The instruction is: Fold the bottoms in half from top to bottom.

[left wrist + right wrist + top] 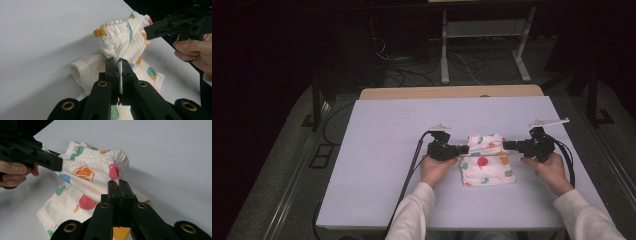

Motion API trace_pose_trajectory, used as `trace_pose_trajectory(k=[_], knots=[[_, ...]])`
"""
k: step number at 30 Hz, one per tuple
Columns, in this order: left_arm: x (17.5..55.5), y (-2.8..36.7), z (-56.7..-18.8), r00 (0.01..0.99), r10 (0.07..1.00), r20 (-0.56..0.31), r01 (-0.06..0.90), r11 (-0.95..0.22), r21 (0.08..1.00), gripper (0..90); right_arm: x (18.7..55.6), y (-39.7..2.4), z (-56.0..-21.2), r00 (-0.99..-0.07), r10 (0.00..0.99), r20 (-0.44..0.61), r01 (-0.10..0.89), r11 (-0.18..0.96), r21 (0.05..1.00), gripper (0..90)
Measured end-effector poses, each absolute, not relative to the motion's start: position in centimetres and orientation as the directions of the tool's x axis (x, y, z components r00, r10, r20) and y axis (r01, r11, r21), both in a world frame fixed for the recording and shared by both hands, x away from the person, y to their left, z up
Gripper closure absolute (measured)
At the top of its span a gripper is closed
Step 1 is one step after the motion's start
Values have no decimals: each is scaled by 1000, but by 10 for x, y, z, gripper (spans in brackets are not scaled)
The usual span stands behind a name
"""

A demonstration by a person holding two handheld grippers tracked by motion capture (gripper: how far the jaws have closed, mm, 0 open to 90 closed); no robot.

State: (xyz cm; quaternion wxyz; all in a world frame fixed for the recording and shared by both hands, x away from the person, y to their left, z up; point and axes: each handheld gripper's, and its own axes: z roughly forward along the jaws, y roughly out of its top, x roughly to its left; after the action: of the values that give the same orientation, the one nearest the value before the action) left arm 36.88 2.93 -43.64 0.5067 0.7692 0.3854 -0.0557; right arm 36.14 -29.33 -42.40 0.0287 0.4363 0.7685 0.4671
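Two tongs: left tongs [460, 149] and right tongs [510, 145], black, hard, each clamped on the waistband.
Garment: small white shorts [486, 165], soft cotton, fruit print, gathered elastic waistband lifted taut between them, legs resting on table.
Table [377, 150]: matte, pale, flat.

Lab or test room: white bench [377, 150] on grey floor [277, 170], loose cables [412, 75], metal frame legs [444, 50] behind, dark surroundings.

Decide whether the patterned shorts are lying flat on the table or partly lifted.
Partly lifted: the left gripper and right gripper pinch the shorts at the waistband, raising it; the legs rest on the table.
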Motion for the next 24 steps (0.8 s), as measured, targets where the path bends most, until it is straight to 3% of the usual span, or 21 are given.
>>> trace_pose_trajectory(k=[24], knots=[[353,23,-453,721,516,-463,639,-235,732,871,350,-295,-435,-619,702,352,673,242,699,886]])
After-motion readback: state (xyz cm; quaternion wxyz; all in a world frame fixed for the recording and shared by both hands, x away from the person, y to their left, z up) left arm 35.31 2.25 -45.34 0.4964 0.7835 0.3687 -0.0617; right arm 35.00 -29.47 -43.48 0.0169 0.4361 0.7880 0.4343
